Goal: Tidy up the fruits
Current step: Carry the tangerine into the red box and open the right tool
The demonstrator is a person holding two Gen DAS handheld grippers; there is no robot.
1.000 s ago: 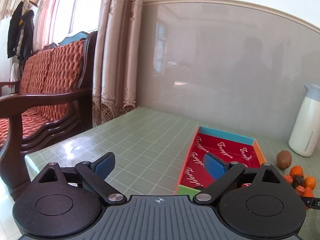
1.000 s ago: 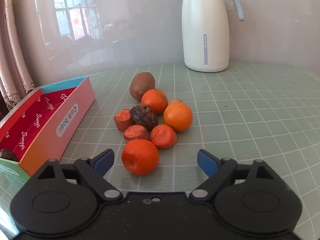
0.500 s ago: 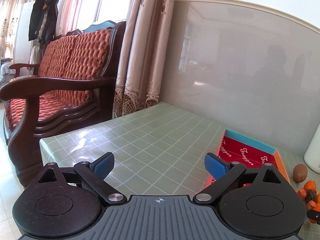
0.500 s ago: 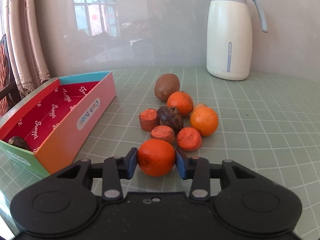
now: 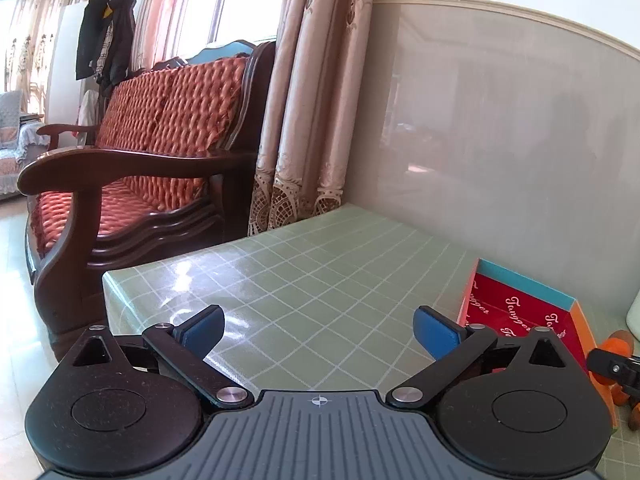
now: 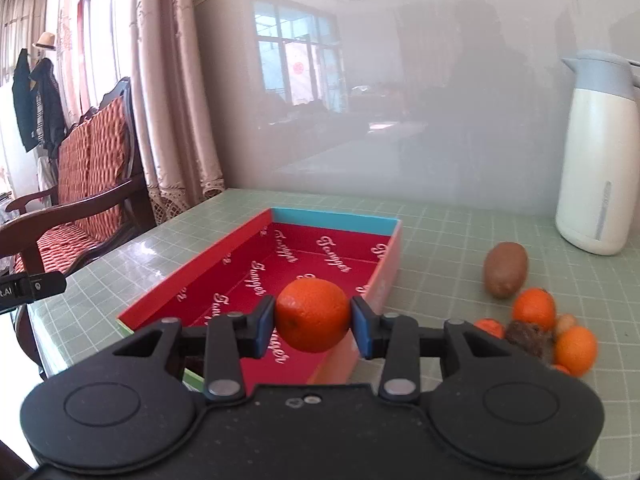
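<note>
In the right wrist view, the right gripper has its blue fingers pressed on both sides of an orange, which sits at the center of the frame. The orange is held in the air in front of the open box, whose inside is red with white writing and whose far wall is light blue. The box stands on the green checked table. At the right of the frame a small pile of fruits lies on the table, with a brown kiwi just behind it. A white thermos jug stands further back, at the right edge.

In the left wrist view, the left gripper is over a bare part of the table. Its fingers stand wide apart and are opening, with nothing between them. The box appears at the lower right of this frame.
</note>
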